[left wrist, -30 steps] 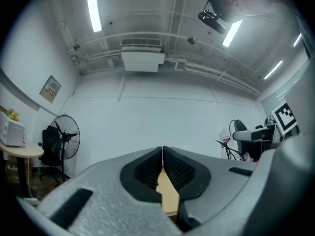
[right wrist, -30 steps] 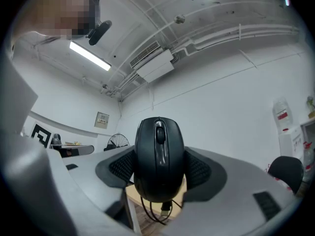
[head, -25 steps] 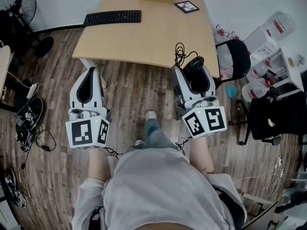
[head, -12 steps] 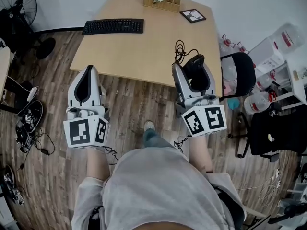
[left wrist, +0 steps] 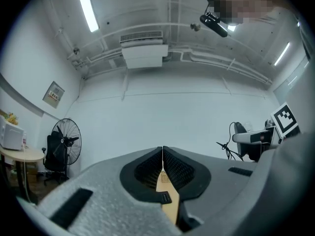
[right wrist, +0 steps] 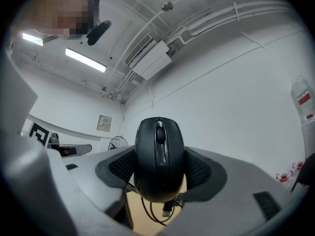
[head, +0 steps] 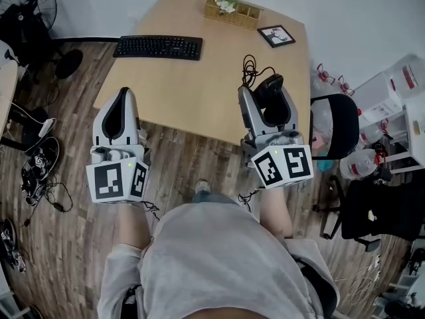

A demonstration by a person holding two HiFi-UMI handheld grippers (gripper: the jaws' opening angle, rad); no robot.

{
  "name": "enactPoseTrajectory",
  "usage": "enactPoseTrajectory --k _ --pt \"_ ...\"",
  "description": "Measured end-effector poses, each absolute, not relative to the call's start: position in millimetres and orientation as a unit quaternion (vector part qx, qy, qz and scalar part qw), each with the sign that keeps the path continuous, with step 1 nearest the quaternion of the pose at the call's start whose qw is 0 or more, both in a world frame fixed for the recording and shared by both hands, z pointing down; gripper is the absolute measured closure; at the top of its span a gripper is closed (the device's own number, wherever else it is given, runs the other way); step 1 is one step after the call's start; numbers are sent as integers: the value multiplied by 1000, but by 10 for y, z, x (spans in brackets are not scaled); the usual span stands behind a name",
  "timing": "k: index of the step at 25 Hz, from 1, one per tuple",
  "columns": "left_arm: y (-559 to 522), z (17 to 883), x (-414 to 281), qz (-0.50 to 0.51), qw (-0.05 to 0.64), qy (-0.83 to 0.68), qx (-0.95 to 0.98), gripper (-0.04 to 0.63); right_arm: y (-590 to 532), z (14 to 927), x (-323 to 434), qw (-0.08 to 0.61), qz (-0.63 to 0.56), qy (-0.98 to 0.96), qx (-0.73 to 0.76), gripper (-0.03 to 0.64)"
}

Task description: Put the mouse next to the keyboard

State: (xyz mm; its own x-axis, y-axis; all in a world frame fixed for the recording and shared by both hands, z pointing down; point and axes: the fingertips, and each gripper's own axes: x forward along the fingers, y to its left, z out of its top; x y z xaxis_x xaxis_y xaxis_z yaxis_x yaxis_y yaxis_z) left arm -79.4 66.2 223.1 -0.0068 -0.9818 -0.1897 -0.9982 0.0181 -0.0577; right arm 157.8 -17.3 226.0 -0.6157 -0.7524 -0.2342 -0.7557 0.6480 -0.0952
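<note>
A black wired mouse stands upright between the jaws of my right gripper, which is shut on it. In the head view the mouse shows above the right gripper, over the near right part of the wooden table, and its coiled cable hangs over the tabletop. The black keyboard lies at the table's far left. My left gripper hovers at the table's near left edge, shut with nothing in it; its jaws meet in the left gripper view.
A wicker tray with flowers and a small picture frame sit at the table's far side. A black chair stands right of the table. A fan and cables are on the wooden floor at the left.
The table has come closer and lower in the head view as I step forward. Both grippers keep their pose; the right one still holds the mouse.
</note>
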Motion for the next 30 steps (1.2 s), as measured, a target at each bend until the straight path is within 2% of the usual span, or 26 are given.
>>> enactPoseTrajectory --k 12,30 --pt "144 2280 -737 42 87 720 -687 584 -830 2349 1559 128 -9 907 -400 350" --pt "-1279 2314 -1480 36 76 686 -723 584 -2073 2444 948 121 -25 883 -453 350"
